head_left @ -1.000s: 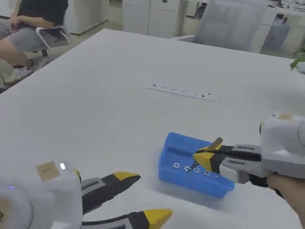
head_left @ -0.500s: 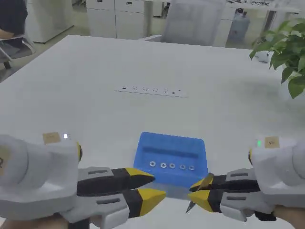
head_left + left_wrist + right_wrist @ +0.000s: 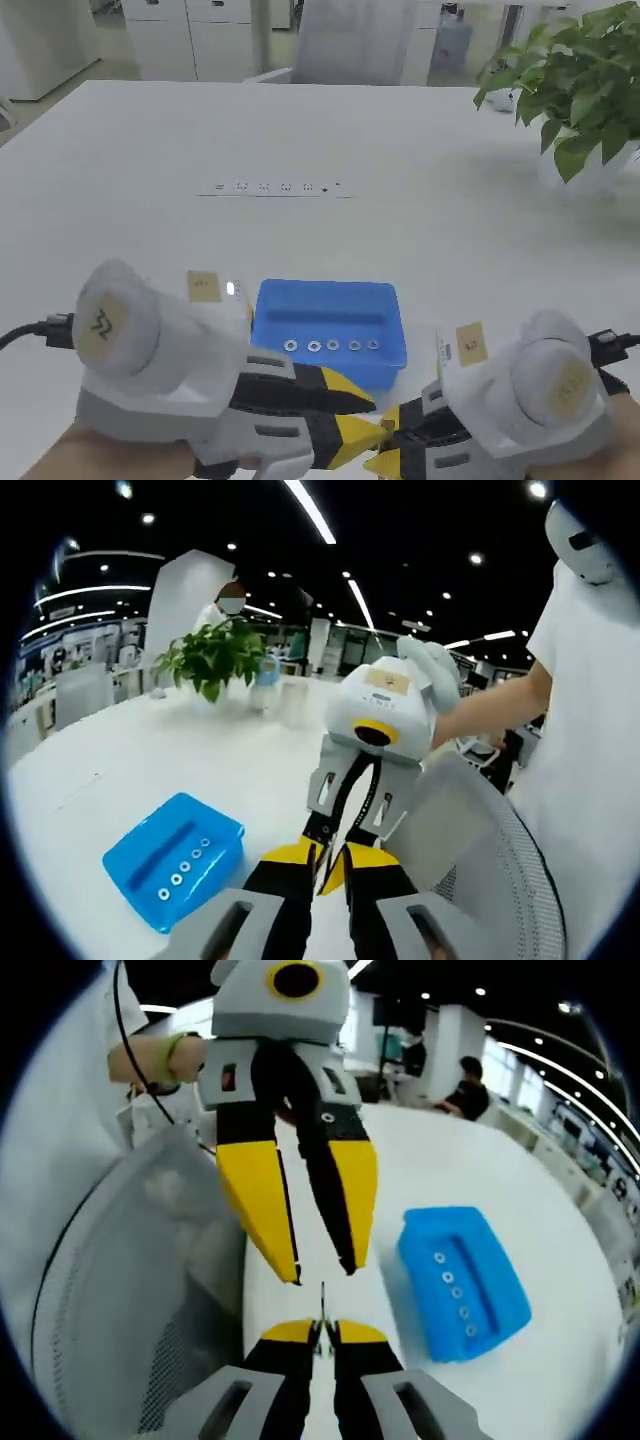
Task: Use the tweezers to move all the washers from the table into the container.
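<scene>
My right gripper (image 3: 322, 1335), clamping the tweezers (image 3: 322, 1305), has drawn back to the bench's near edge, facing my slightly parted left gripper (image 3: 333, 865). Five washers (image 3: 332, 346) sit rowed in the blue container (image 3: 300, 298).

The tweezers (image 3: 322, 1305) were mostly hidden inside the right gripper (image 3: 322, 1332), between its clamped jaws, a thin tip alone showing.

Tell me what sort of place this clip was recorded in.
Most likely an open-plan office or meeting room. There is a large white table with a socket strip set into it, an office chair and pale cabinets behind it, and long ceiling strip lights overhead.
</scene>
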